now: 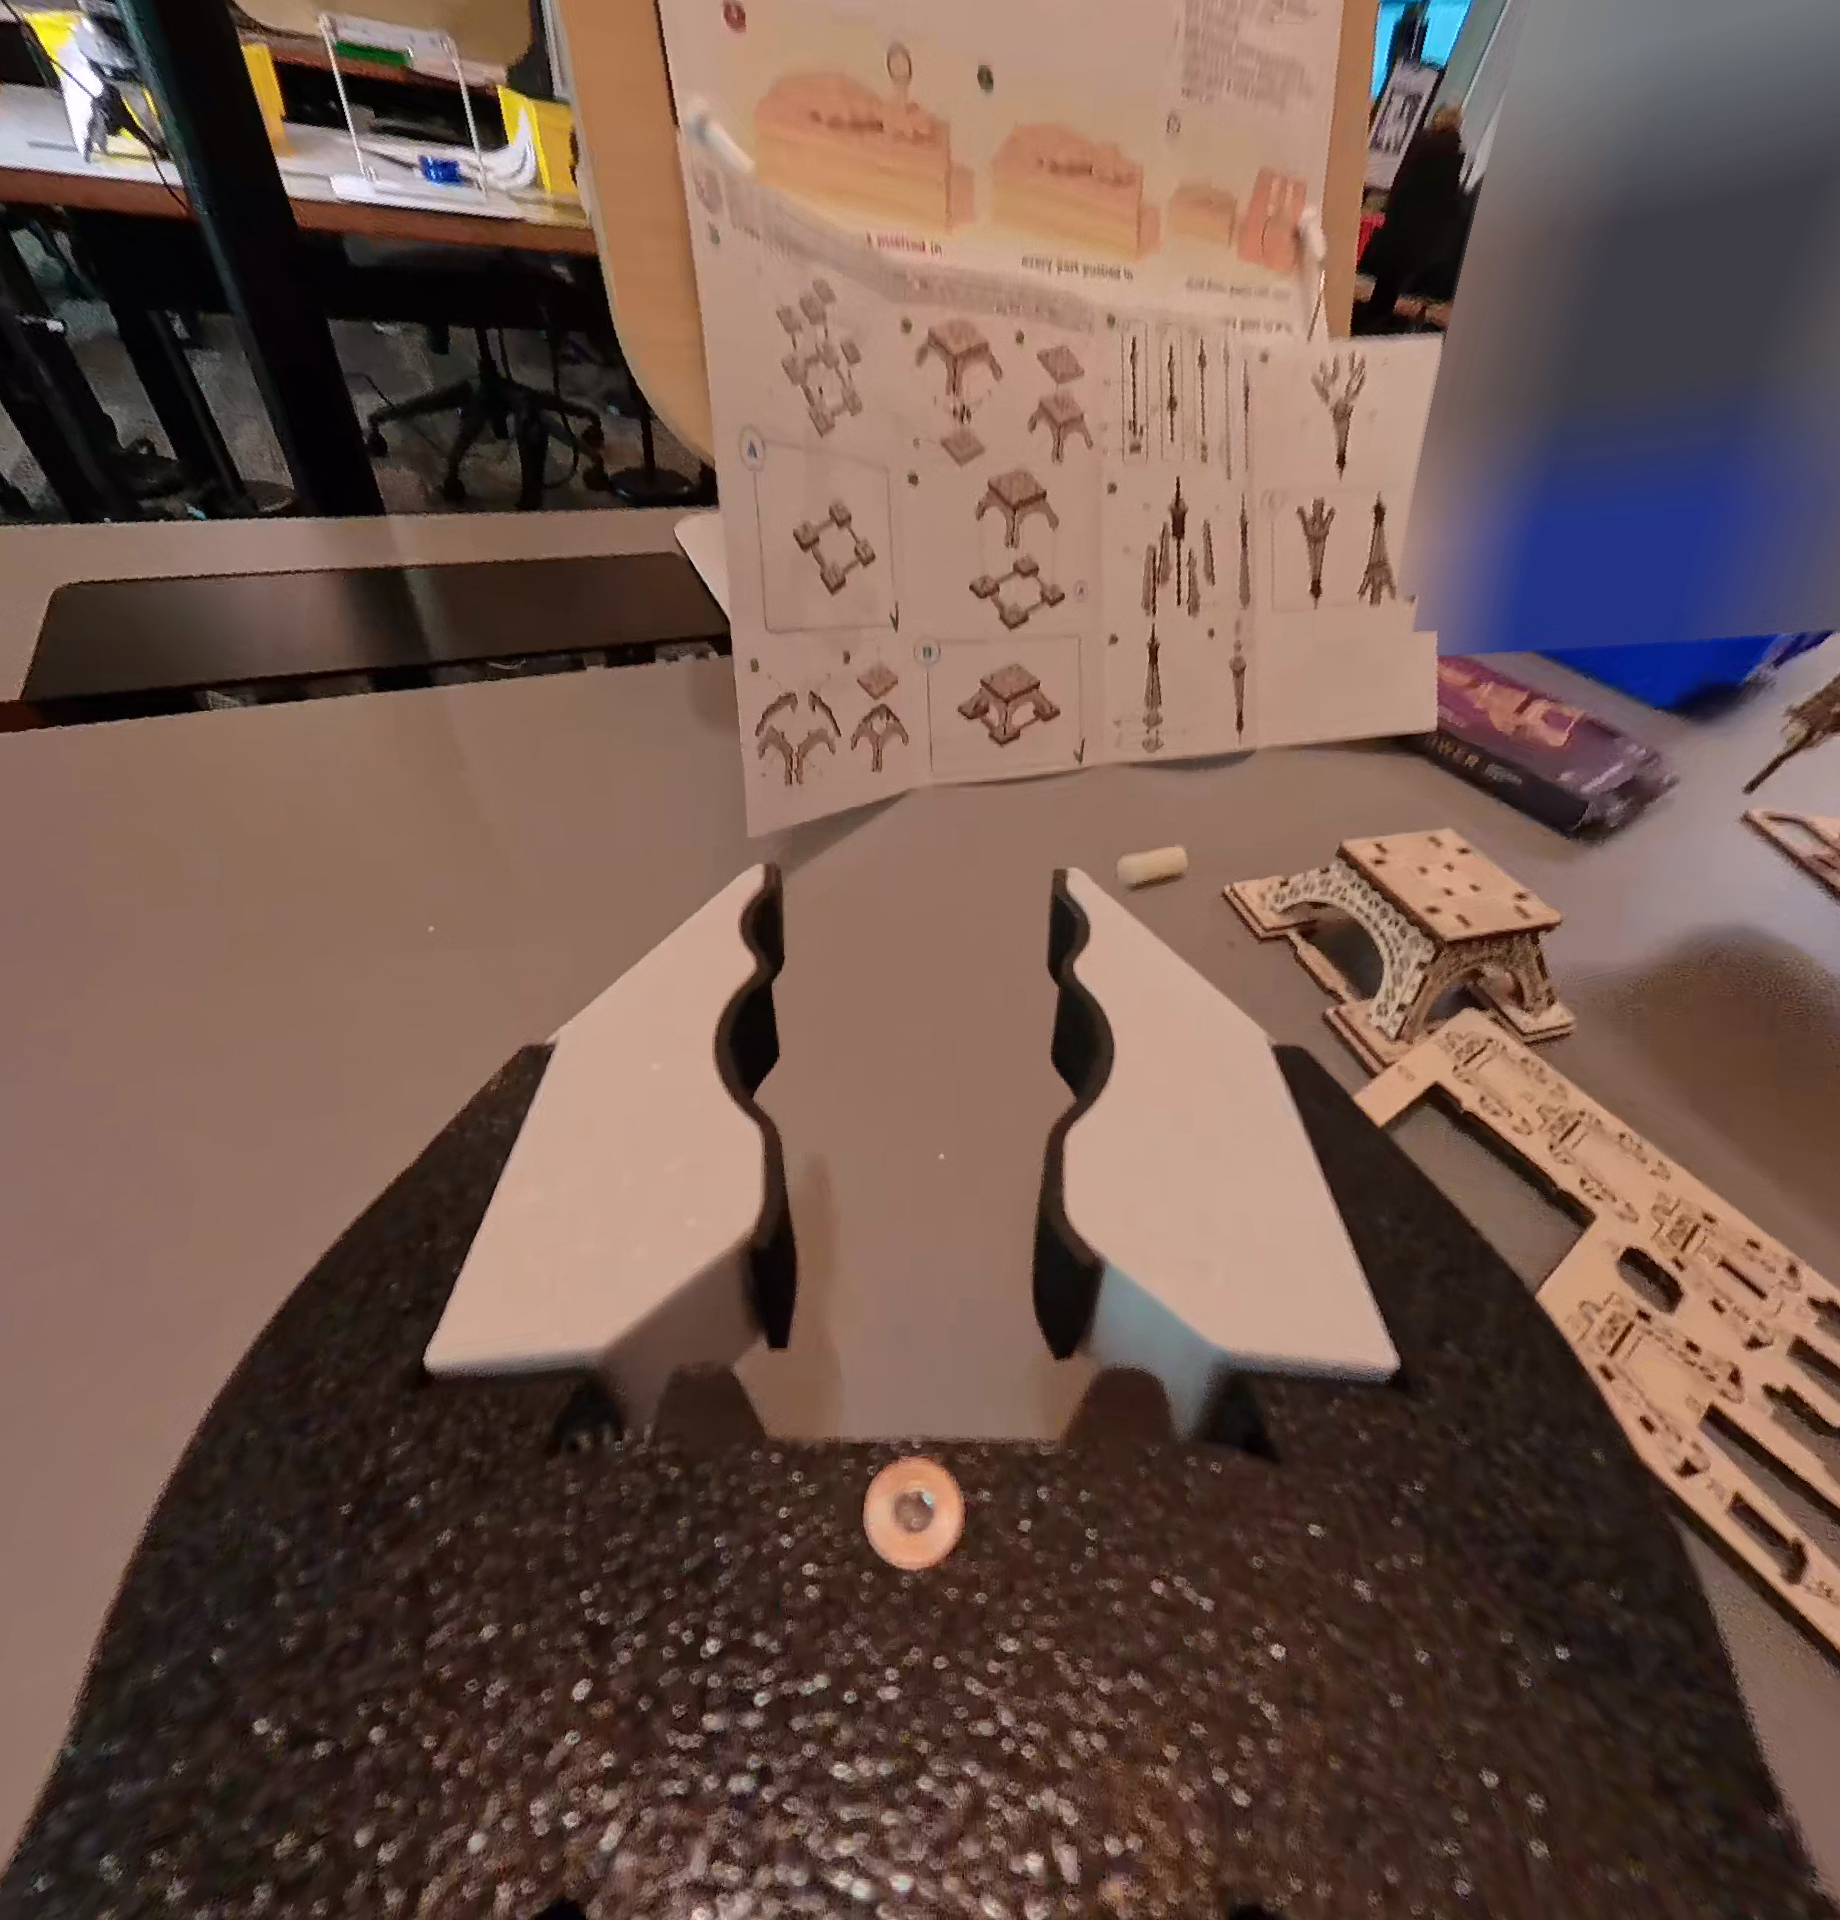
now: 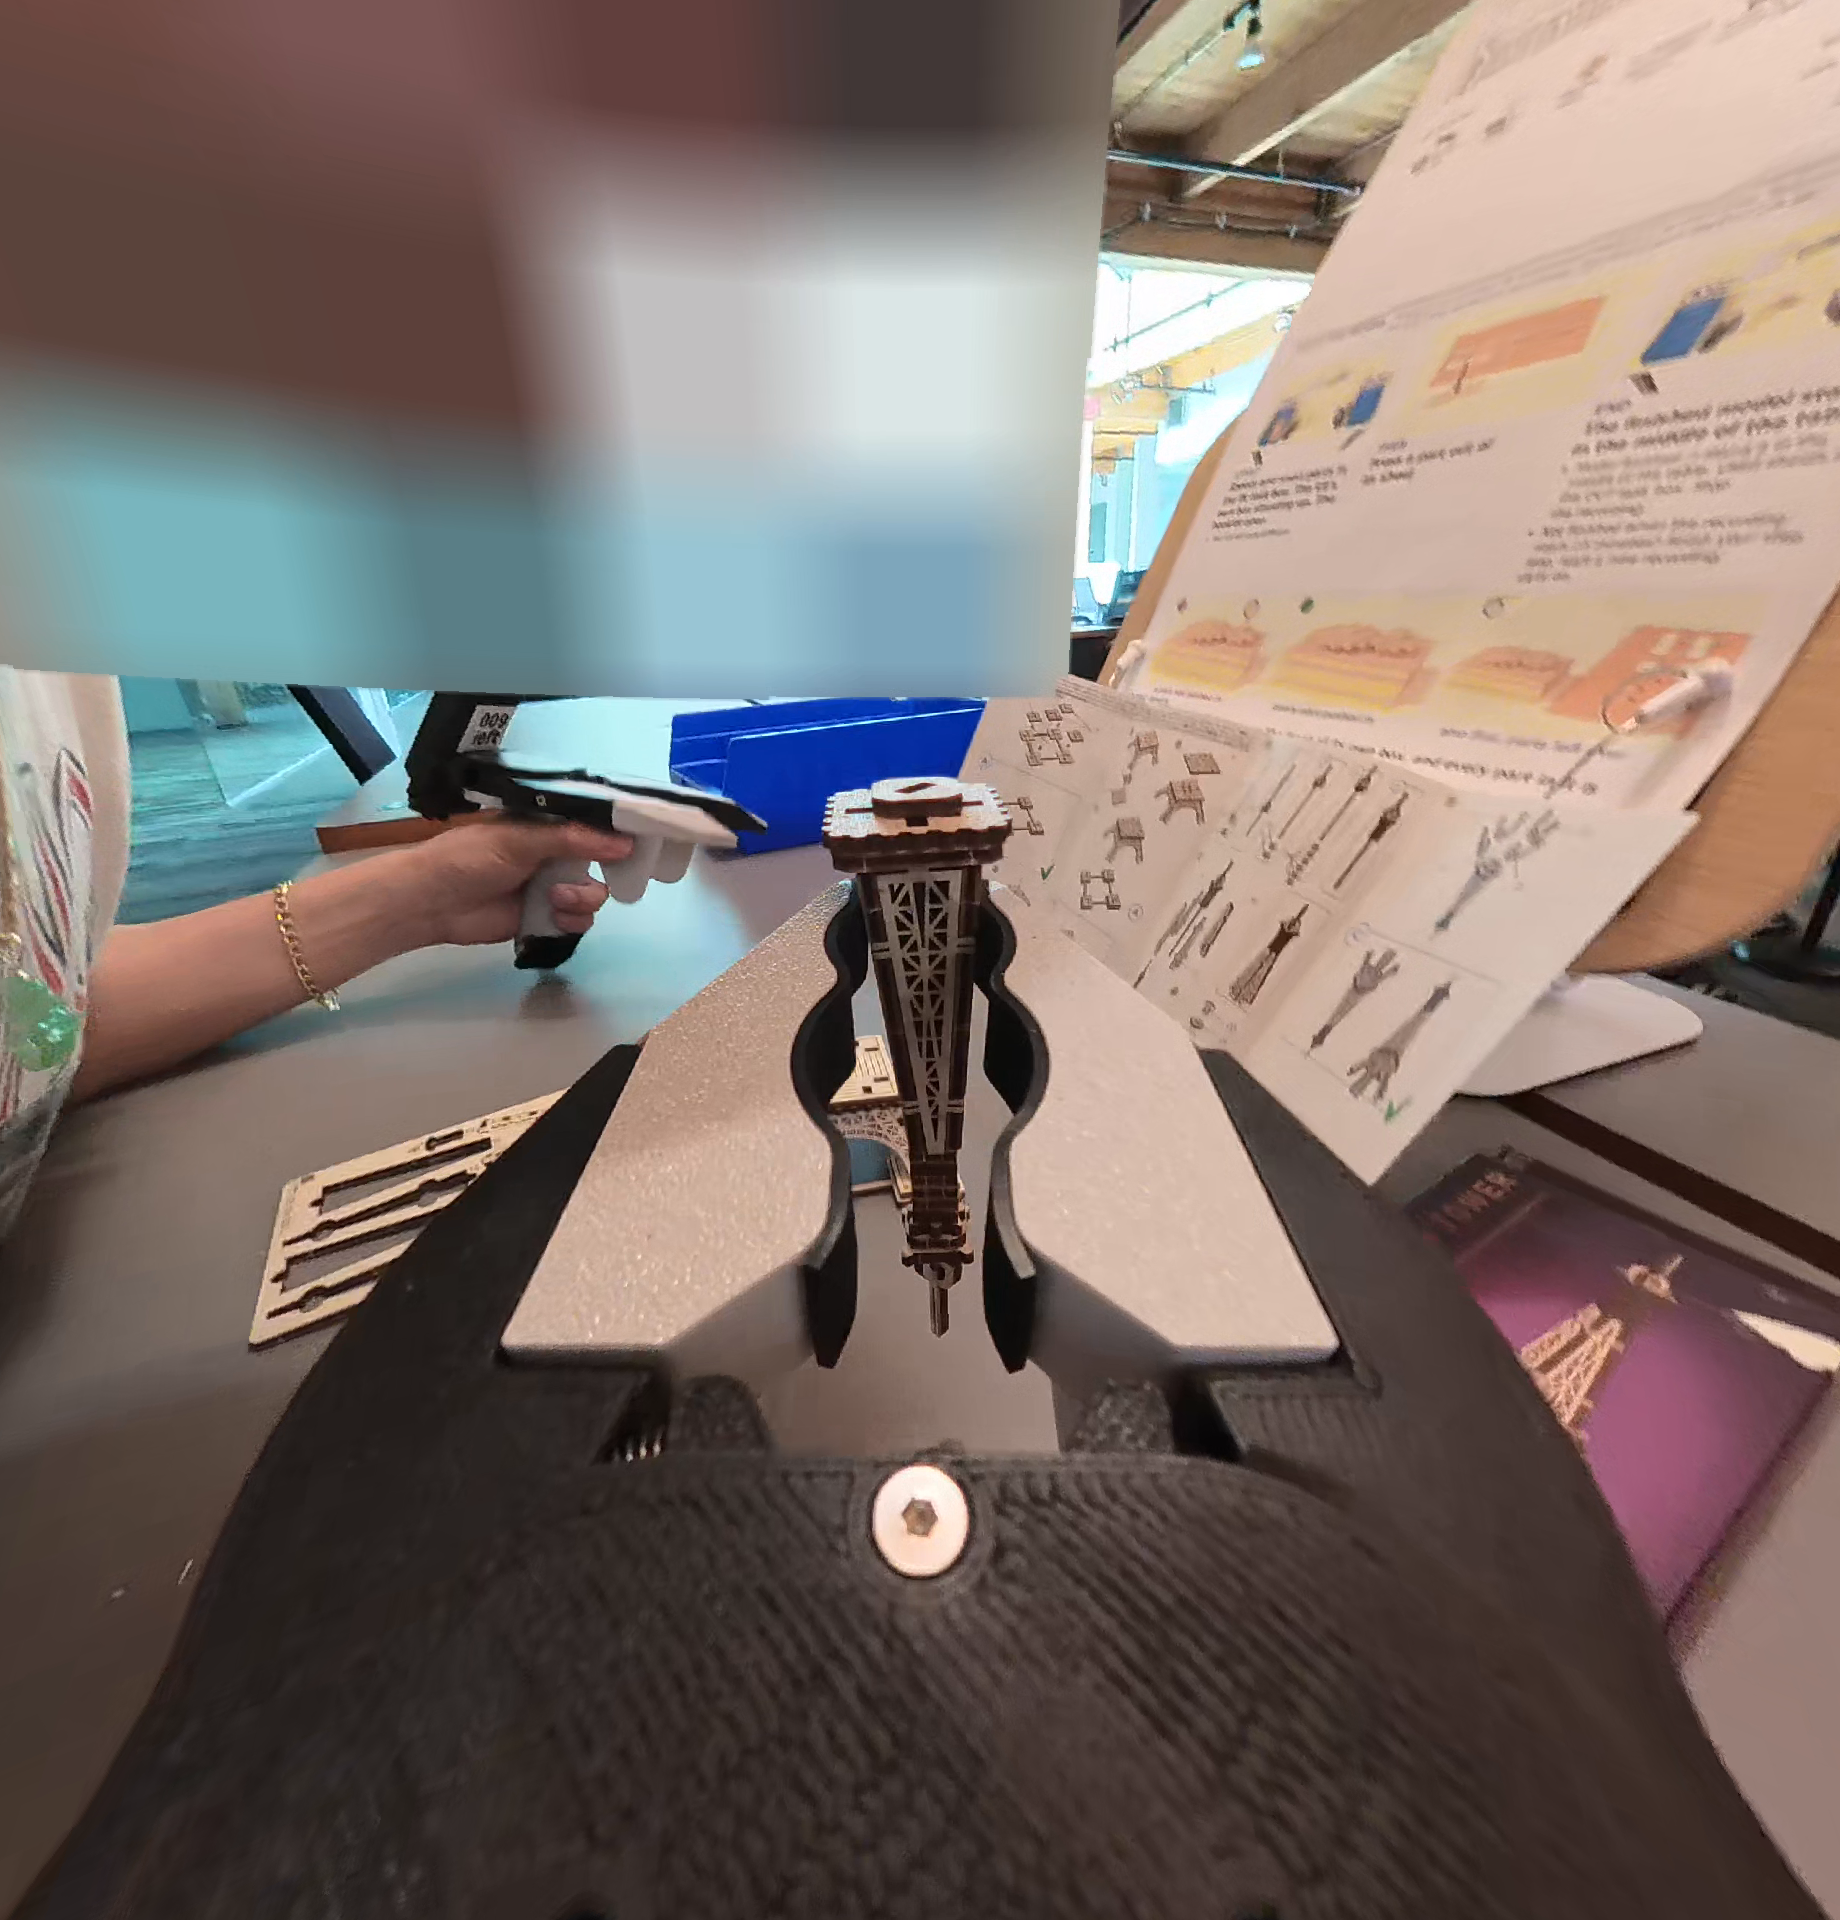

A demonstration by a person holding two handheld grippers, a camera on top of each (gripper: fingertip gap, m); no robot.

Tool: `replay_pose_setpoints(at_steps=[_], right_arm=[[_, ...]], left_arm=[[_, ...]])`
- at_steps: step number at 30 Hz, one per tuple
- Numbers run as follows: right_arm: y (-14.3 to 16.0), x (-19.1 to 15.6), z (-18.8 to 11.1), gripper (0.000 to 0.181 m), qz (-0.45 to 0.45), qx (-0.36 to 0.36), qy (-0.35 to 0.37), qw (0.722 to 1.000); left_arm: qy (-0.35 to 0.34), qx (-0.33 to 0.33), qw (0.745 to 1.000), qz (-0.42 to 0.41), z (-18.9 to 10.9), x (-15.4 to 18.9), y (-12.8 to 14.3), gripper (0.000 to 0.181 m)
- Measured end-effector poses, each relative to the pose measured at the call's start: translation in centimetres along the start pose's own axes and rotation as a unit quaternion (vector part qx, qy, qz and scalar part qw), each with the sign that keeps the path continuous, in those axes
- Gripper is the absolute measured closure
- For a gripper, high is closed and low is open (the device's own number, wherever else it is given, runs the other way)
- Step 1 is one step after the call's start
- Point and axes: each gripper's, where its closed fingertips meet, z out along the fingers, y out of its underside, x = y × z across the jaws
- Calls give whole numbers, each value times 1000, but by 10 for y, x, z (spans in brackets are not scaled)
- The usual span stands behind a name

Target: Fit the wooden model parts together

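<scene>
My right gripper (image 2: 921,909) is shut on the tapered lattice tower section (image 2: 921,997). It holds the section above the table, wide square end away from the camera and thin spire toward it. The arched wooden tower base (image 1: 1415,935) stands on the grey table, to the right of my left gripper (image 1: 916,914). The base also shows partly behind the right fingers (image 2: 874,1101). My left gripper is open and empty, low over bare table. In the right wrist view a hand holds it farther off (image 2: 687,816).
A wooden part sheet with cut-outs (image 1: 1674,1299) lies right of the left gripper and shows in the right wrist view too (image 2: 376,1216). An instruction sheet (image 1: 1051,468) leans on a stand behind. There are also a purple box (image 2: 1622,1351), a blue bin (image 2: 822,758) and a small white cylinder (image 1: 1153,865).
</scene>
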Motion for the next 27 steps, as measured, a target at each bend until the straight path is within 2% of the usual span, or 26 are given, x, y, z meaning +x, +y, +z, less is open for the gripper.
replay_pose_setpoints(at_steps=[5,9,16,25,27], right_arm=[[3,4,-1,165,17,8,3,1000],[6,6,0,165,24,7,4,1000],[9,4,1,164,22,1,6,1000],[14,0,3,165,8,-18,4,1000],[14,0,3,164,10,-17,4,1000]], left_arm=[[-3,-45,998,35,7,5,17,129],[-5,-47,998,38,7,5,17,130],[0,-43,999,30,6,5,17,139],[14,-76,995,56,10,16,27,149],[28,-92,994,54,11,20,32,156]])
